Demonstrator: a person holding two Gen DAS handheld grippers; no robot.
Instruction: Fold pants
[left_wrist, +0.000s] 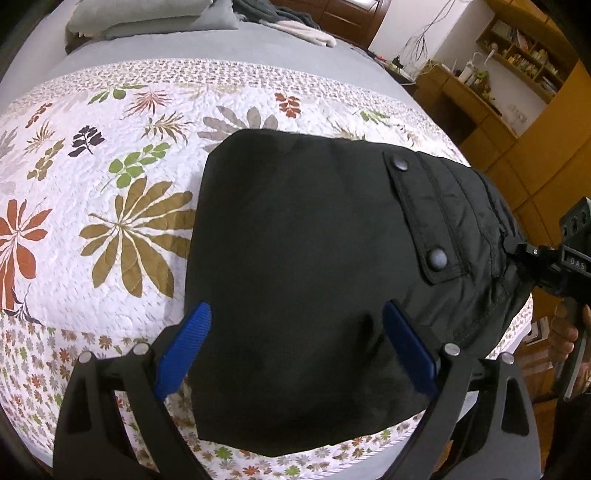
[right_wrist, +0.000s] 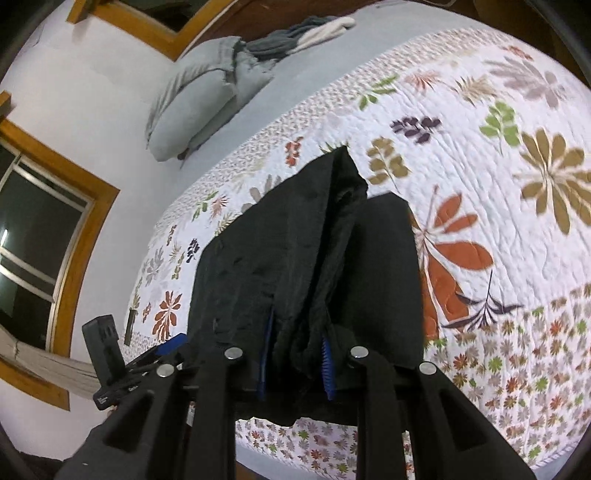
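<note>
The black pants (left_wrist: 306, 266) lie folded into a compact bundle on the floral quilt (left_wrist: 122, 206), with a snap pocket flap (left_wrist: 421, 218) facing up. My left gripper (left_wrist: 295, 332) is open above the bundle's near part, blue pads apart on either side of it. My right gripper (right_wrist: 297, 350) is shut on a bunched edge of the pants (right_wrist: 314, 251) and lifts that edge a little. The right gripper also shows at the bundle's right side in the left wrist view (left_wrist: 532, 254).
The quilt covers a bed with grey pillows (left_wrist: 147, 18) and bunched blankets (right_wrist: 295, 37) at its head. Wooden shelves and a desk (left_wrist: 498, 74) stand beside the bed. A wall with windows (right_wrist: 40, 229) is on the other side.
</note>
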